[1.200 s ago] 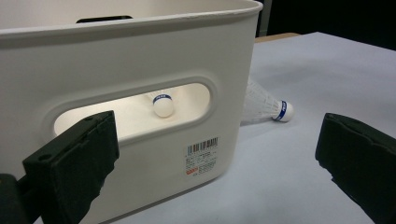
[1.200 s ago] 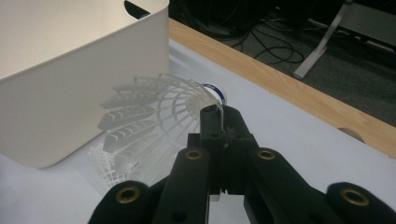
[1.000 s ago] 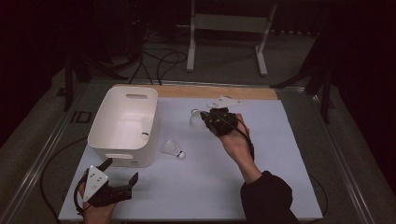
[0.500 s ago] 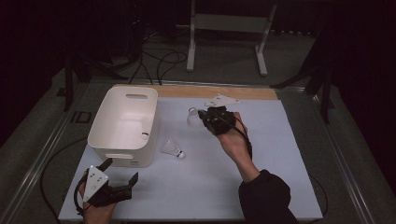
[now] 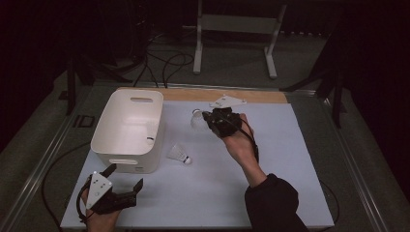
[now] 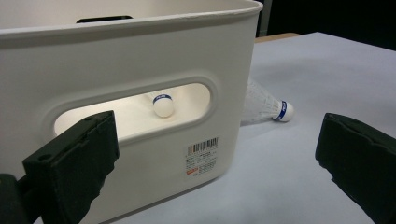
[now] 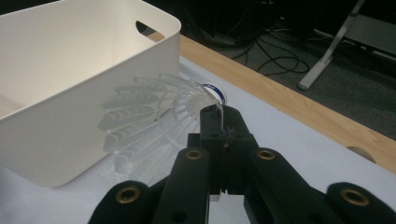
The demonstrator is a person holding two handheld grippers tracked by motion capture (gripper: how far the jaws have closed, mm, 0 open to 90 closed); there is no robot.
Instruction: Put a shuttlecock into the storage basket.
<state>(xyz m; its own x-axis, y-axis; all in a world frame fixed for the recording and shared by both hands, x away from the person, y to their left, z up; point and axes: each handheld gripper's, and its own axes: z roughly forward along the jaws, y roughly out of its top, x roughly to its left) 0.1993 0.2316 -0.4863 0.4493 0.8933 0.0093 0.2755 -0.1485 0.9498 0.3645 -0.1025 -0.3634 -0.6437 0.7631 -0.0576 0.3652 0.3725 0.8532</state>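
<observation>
The right hand-held gripper [image 5: 207, 117] has edged toward nine o'clock, pinching a shuttlecock [image 7: 154, 116] by its skirt edge beside the bin [image 5: 126, 126]; so thin a hold could slip, while the left hand-held gripper [image 5: 126, 186] idles spread

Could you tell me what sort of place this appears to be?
Probably a lab data-recording station: a white-covered table with a bin and shuttlecock, cables on the floor, a metal stand behind.
</observation>
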